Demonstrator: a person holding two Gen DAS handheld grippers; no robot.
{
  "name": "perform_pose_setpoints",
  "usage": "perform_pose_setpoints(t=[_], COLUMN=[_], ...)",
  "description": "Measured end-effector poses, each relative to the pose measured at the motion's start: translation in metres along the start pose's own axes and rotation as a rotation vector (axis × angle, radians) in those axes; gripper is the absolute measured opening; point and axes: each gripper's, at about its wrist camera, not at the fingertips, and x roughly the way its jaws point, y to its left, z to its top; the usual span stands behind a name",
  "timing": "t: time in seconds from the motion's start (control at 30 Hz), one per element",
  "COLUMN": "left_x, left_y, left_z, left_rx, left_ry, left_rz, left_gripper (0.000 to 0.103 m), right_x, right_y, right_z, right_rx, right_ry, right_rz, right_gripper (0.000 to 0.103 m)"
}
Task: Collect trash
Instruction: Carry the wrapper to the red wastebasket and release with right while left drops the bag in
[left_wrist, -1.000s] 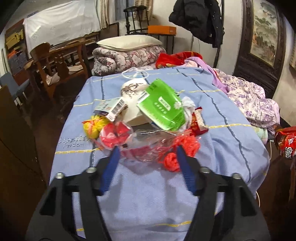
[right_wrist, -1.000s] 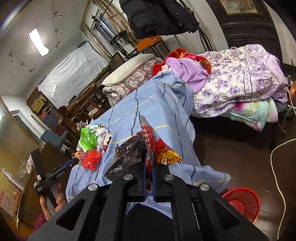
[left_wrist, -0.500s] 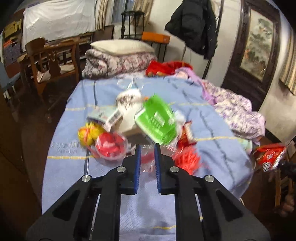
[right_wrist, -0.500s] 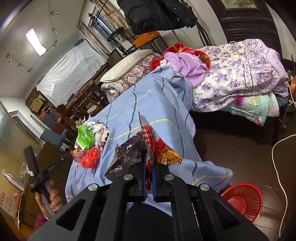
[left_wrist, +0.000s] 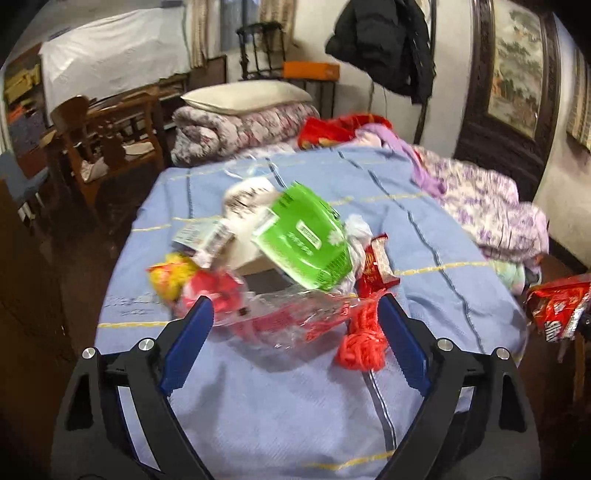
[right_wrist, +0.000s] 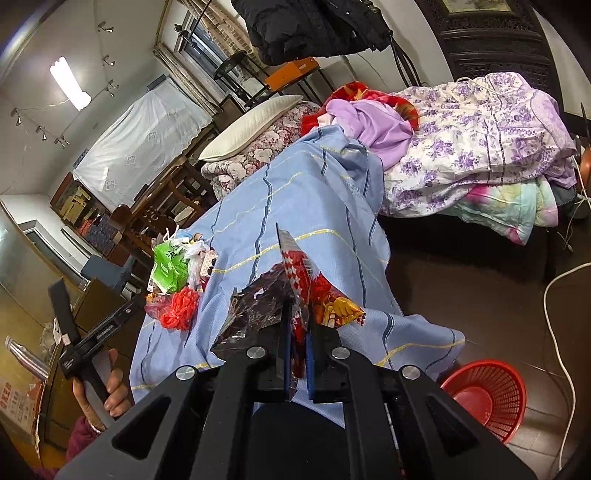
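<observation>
A heap of trash lies on the blue striped bedsheet (left_wrist: 295, 398): a green packet (left_wrist: 306, 243), a clear plastic bag with red inside (left_wrist: 288, 317), a red mesh bundle (left_wrist: 364, 339), a yellow wrapper (left_wrist: 170, 277) and a red snack wrapper (left_wrist: 376, 266). My left gripper (left_wrist: 291, 321) is open, its blue fingers either side of the clear bag. My right gripper (right_wrist: 297, 325) is shut on a red snack wrapper (right_wrist: 295, 273) with dark foil beside it, held over the bed's near edge. The heap also shows in the right wrist view (right_wrist: 173, 288).
A red mesh basket (right_wrist: 484, 395) stands on the dark floor, lower right. Purple floral quilts (right_wrist: 476, 147) pile up at the bed's right. A folded quilt with pillow (left_wrist: 243, 114) lies at the far end. Wooden chairs (left_wrist: 103, 144) stand left. A white cable (right_wrist: 557, 325) trails on the floor.
My left gripper was open, shut half a second ago, and now stands open again around the clear bag. The right gripper keeps holding its wrapper, almost still.
</observation>
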Motion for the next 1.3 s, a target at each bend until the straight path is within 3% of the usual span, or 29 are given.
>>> perform_pose_setpoints(t=[0.03,0.07,0.1,0.13,0.2,0.43,0.57,0.7,0.9,0.97,1.07,1.1,1.13,1.3], left_x=[0.008,0.017,0.022,0.026,0.019,-0.029,-0.053,-0.073,-0.079,-0.074,-0.061,-0.058,-0.054,-0.036], left_y=[-0.003,-0.003,0.001,0.007,0.015,0.036,0.023,-0.019,-0.095,-0.116,-0.16,-0.169,-0.184,-0.238], left_z=[0.0,-0.001,-0.001,-0.002,-0.002,0.015,0.022,0.019,0.004,0.001,-0.008,-0.011,-0.015,-0.032], left_rx=[0.017,0.013,0.0,-0.033,-0.065,-0.129,-0.109,-0.037,0.051,0.08,0.149,0.167,0.196,0.278], left_ry=[0.01,0.024,0.041,0.06,0.043,-0.047,-0.071,-0.071,-0.011,0.015,0.078,0.091,0.11,0.184], left_rz=[0.033,0.056,0.036,-0.01,-0.017,-0.064,-0.104,-0.206,-0.372,-0.403,-0.453,-0.461,-0.469,-0.511], left_gripper=[0.086,0.074,0.063,0.057,0.049,0.048,0.048,0.048,0.048,0.048,0.048,0.048,0.048,0.048], right_x=[0.001,0.001,0.001,0.0,0.001,0.0,-0.008,-0.019,-0.014,-0.005,0.014,0.015,0.014,-0.011], right_y=[-0.001,-0.001,-0.001,-0.001,-0.002,-0.008,-0.017,-0.048,-0.13,-0.155,-0.186,-0.19,-0.192,-0.186], right_z=[-0.001,-0.001,-0.001,-0.001,-0.001,-0.001,-0.008,-0.028,-0.077,-0.088,-0.106,-0.111,-0.113,-0.102], right_rx=[0.002,0.003,0.002,0.001,0.0,0.015,0.013,0.042,0.121,0.155,0.221,0.236,0.247,0.2], right_ry=[0.003,0.005,0.005,0.003,0.0,-0.002,0.01,0.045,0.144,0.185,0.271,0.271,0.257,0.174], right_rz=[0.0,0.0,-0.001,-0.001,0.0,0.003,-0.024,-0.128,-0.39,-0.432,-0.447,-0.433,-0.423,-0.423], right_gripper=[0.008,0.008,0.008,0.008,0.008,0.008,0.008,0.008,0.008,0.008,0.018,0.036,0.044,0.047])
